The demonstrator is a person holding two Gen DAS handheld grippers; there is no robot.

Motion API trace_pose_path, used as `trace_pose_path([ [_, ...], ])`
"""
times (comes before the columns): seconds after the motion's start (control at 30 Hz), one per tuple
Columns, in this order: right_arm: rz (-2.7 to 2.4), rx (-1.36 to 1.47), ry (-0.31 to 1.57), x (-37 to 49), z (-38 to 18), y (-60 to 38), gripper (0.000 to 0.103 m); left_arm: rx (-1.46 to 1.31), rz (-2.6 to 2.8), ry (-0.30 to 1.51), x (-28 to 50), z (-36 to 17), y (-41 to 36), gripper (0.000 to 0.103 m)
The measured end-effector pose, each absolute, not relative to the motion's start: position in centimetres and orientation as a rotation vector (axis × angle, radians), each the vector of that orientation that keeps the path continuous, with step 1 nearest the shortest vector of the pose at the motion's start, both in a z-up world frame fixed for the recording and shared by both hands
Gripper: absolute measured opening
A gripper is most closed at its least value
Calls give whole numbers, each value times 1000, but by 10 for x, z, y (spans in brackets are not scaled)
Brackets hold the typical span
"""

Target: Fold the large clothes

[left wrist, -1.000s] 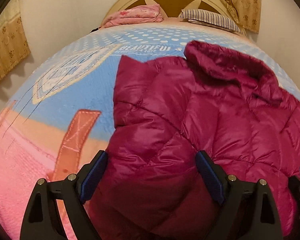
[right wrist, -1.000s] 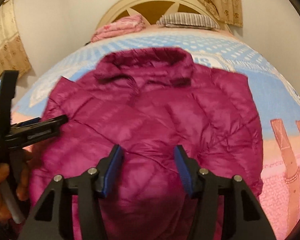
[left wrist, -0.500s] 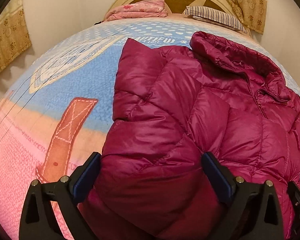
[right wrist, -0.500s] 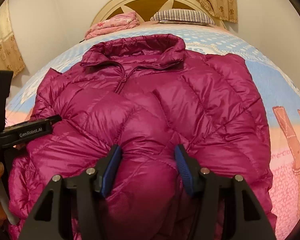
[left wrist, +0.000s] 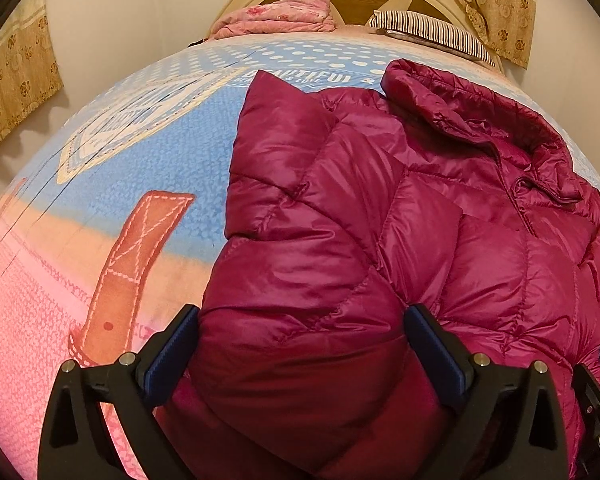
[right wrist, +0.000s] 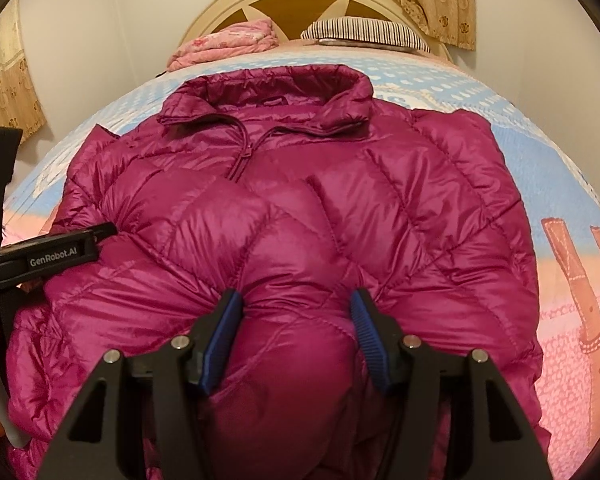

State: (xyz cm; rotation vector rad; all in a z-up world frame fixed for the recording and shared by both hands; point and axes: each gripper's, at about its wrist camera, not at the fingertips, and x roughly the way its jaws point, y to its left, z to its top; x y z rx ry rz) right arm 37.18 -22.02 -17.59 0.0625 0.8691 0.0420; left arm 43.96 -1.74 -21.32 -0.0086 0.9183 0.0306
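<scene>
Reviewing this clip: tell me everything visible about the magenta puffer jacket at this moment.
The magenta puffer jacket is shiny, quilted in diamond stitching, and looks like thin nylon over padding. It lies front up on the printed bedspread, stand-up collar toward the headboard, zipper closed at the neck. Both sleeves appear folded in over the chest. Near the hem, fabric bulges between the fingers of the left gripper and the right gripper; whether either actually pinches it is unclear.

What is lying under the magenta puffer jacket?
The puffer jacket lies on a bedspread printed blue and pink. The print shows around the jacket, but the part directly beneath it is covered and cannot be seen.
</scene>
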Motion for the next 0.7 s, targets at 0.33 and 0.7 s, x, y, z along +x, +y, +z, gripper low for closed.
trace_pose_path([
  [0.33,41,63,867,371,-176,-220,61,-9,31,919,440,-214,-17,102],
  [0.7,36,46,879,373,-176,-218,62,-19,6,949,444,-211,-14,102],
])
